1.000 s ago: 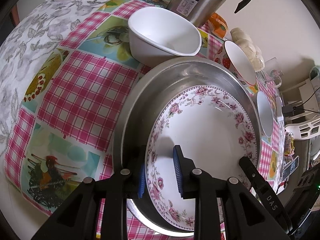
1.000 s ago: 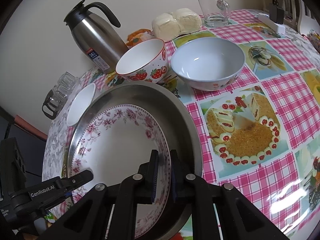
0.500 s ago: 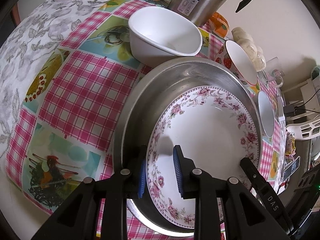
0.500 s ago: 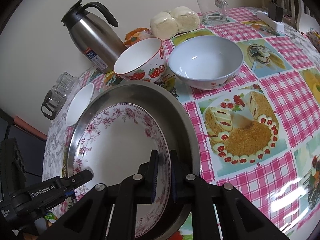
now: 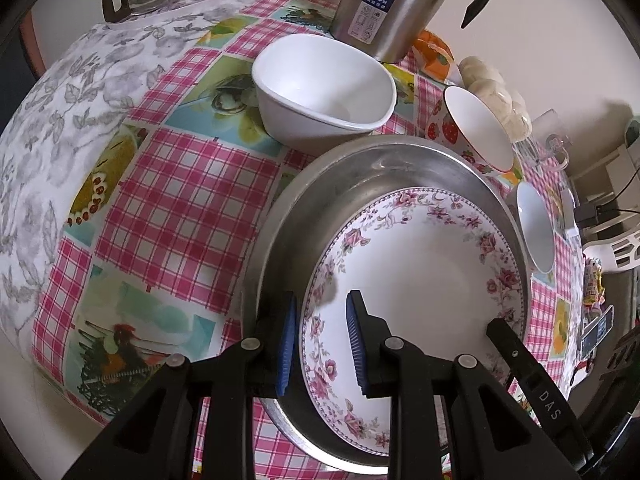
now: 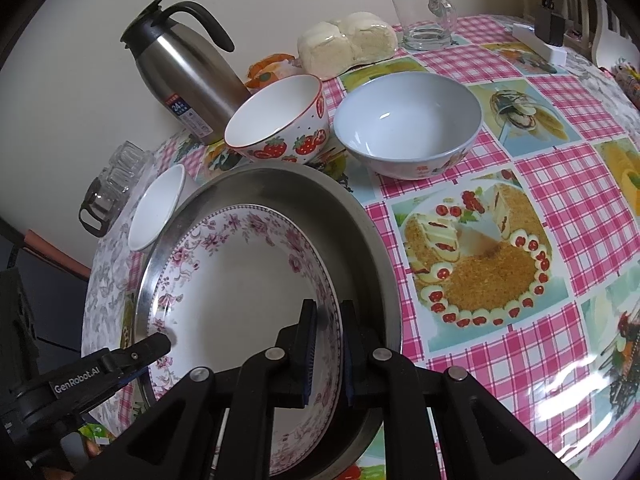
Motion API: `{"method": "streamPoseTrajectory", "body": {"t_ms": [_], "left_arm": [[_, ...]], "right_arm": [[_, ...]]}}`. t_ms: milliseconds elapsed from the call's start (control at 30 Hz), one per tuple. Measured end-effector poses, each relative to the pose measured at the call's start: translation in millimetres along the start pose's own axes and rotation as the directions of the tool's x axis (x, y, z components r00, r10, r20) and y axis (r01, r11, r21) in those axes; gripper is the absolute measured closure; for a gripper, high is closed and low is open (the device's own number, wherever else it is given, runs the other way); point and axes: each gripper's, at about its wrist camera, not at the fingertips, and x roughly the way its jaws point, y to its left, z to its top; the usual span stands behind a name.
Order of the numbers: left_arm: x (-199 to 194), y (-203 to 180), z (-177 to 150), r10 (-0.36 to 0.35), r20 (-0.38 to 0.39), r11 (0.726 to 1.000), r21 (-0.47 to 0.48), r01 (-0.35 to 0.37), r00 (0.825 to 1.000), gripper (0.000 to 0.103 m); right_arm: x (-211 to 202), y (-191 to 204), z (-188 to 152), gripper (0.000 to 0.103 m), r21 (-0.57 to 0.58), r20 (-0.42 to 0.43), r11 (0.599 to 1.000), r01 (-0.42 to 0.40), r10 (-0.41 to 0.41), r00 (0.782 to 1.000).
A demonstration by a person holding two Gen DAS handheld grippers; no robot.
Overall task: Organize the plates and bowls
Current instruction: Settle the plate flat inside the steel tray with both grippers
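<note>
Gripping the floral plate (image 6: 240,288) at opposite rims, the right gripper (image 6: 326,354) is clamped tight and the left gripper (image 5: 320,344) straddles its edge, pads apart, inside the steel basin (image 5: 360,172), probably for a balanced lift.

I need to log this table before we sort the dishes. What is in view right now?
floral plate: 1, white with pink flowers, inside metal basin
metal basin: 1, silver, table's near side
strawberry bowl: 1, white and red, behind basin
grey bowl: 1, beside strawberry bowl
white bowl: 1, before flask
flask: 1, steel, by wall
glass mug: 1, clear, far edge
buns: 1 pack, pale
left tongs: across plate rim
right tongs: shut on plate rim
</note>
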Motion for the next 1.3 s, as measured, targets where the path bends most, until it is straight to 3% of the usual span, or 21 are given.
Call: {"method": "streamPoseTrajectory", "body": {"t_ms": [67, 600, 967, 1300], "left_arm": [[-1, -1, 0, 0.031, 0.006, 1.0, 0.006, -0.031, 1.0, 0.077], [-9, 1, -2, 0.02, 0.011, 1.0, -0.024, -0.02, 1.0, 0.077], [-10, 1, -1, 0.021, 0.015, 0.999, -0.031, -0.021, 1.0, 0.077], [-17, 0, 2, 0.038, 0.036, 0.999, -0.023, -0.038, 0.999, 0.077]], "right_arm": [[-1, 0, 0, 0.091, -0.001, 0.003, 1.0, 0.008, -0.008, 1.0], [5, 10, -3, 0.088, -0.067, -0.029, 0.998, 0.012, -0.014, 0.999], [-6, -1, 4, 0.088, -0.035, 0.019, 0.999, 0.022, -0.022, 1.0], [-2, -1, 1, 0.088, -0.036, 0.001, 0.999, 0.025, -0.025, 1.0]]}}
